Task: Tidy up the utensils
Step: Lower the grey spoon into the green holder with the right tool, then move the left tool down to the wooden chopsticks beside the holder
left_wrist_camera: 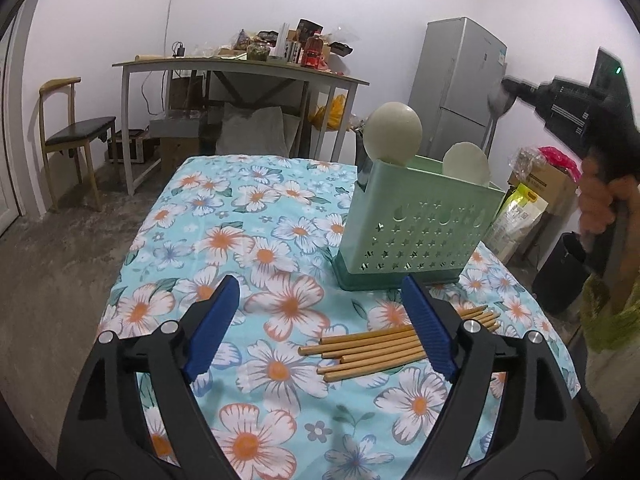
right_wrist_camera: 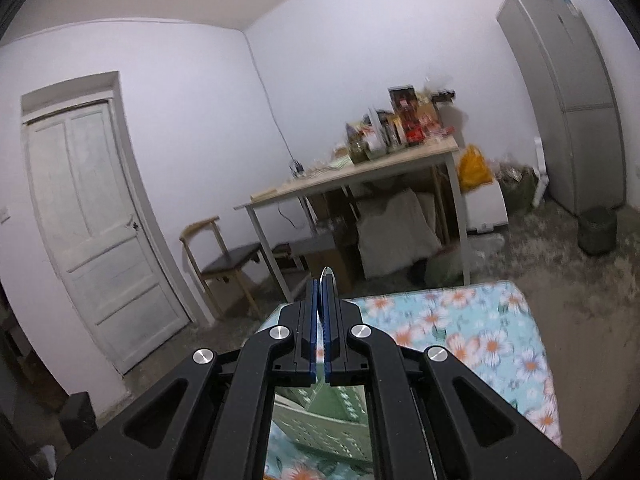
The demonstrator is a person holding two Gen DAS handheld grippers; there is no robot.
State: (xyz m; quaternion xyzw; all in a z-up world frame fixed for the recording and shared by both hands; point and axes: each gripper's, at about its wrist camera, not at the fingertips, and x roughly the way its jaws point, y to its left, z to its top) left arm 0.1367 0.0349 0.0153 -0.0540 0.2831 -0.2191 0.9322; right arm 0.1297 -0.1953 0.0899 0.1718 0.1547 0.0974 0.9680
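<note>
Left tongs (left_wrist_camera: 316,300) hang spread and empty above the chopsticks (left_wrist_camera: 384,350), which lie just before the holder (left_wrist_camera: 416,232). Right tongs (right_wrist_camera: 323,300) pinch a thin spoon (right_wrist_camera: 327,271). Next: straddle chopsticks, squeeze.

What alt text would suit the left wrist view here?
The left gripper, fingers open with nothing between them, hovers over a floral blue tablecloth beside a bundle of wooden chopsticks. Behind them stands a green perforated plastic utensil caddy holding two pale round-headed spoons.
</note>
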